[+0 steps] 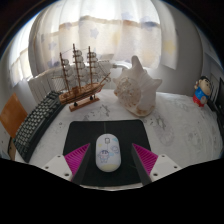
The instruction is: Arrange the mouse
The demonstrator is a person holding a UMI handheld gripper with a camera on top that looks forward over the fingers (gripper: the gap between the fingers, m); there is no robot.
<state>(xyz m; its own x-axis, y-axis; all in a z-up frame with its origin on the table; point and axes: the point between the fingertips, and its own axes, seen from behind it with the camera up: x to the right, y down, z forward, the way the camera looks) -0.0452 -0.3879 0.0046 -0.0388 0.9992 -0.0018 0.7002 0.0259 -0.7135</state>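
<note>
Mouse, in white oval plastic (108, 152), lies on a black square mat (108, 140) on the white desk (180, 122), between the open claw's (108, 160) pink pads, gaps either side. Farther off: black keyboard (35, 122) left, wooden model ship (82, 78), white conch shell (136, 86).

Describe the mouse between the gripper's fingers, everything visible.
The mouse is white or pale grey with faint speckled markings, oval and smooth, plastic by its look. It lies flat on a black mouse pad, lengthwise along the fingers. It stands between the open gripper fingers, with a gap at each side; nothing else touches it.
</note>
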